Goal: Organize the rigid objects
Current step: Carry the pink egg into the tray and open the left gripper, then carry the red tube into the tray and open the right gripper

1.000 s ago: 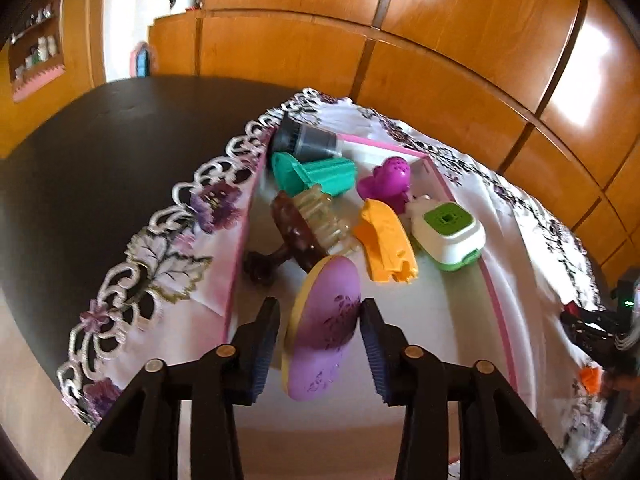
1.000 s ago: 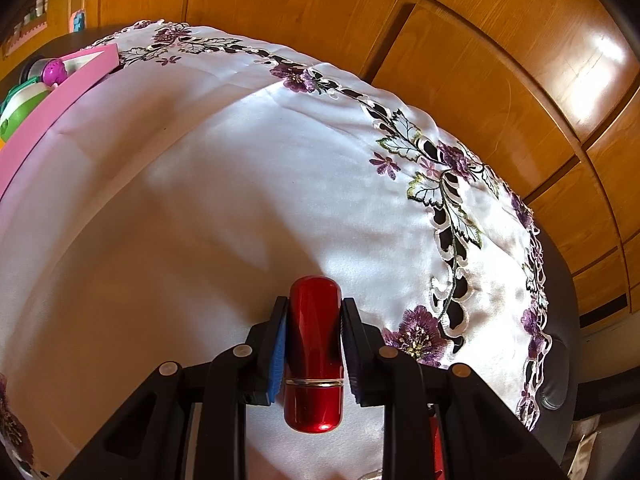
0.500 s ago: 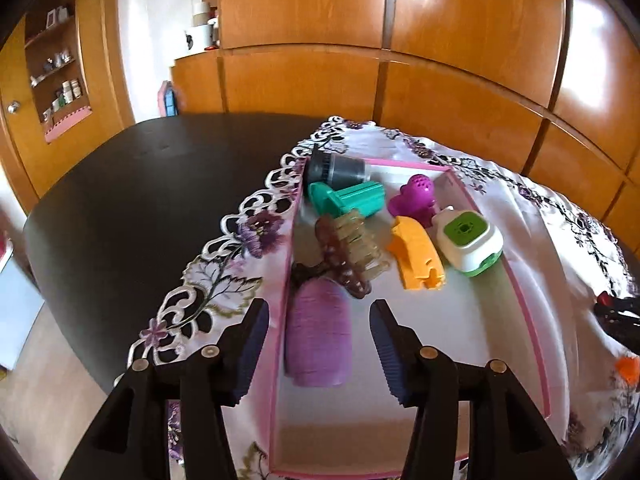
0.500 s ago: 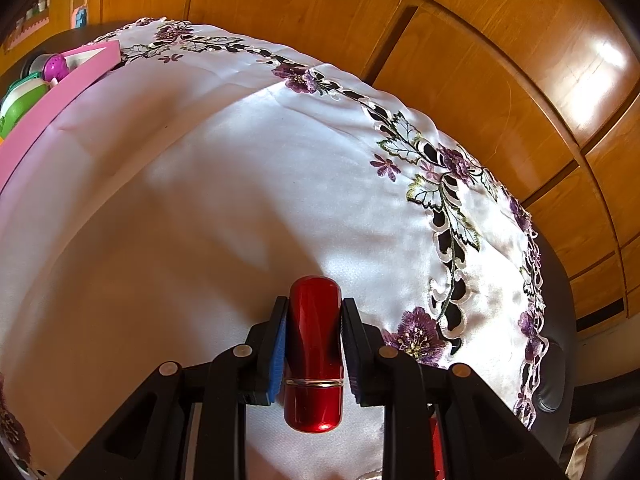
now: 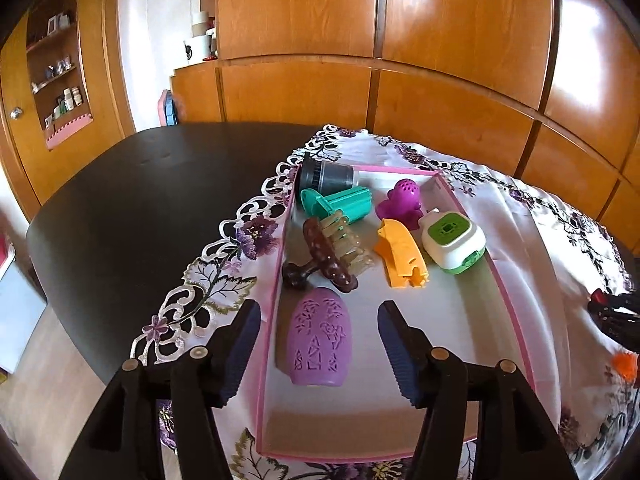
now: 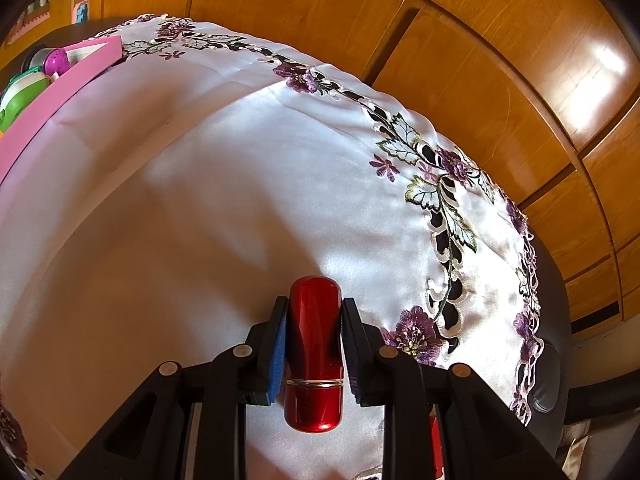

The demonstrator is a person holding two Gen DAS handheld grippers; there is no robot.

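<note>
Purple case [image 5: 318, 338], no legible writing, loose between just-opened left gripper [image 5: 320, 344]; right gripper [image 6: 313, 346] clamping red tube [image 6: 315, 354].

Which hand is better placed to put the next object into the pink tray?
Right. The right gripper is shut on the red tube, ready to carry over. The left gripper has just been opening over the tray, is empty, and the purple piece lies released inside.

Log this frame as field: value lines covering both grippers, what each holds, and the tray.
left gripper: open, jaws just been opening, nothing gripped
released item: purple oval patterned case, lying flat in tray between the jaws
right gripper: shut on glossy red cylindrical tube
tray: pink-rimmed shallow box on embroidered white cloth
</note>
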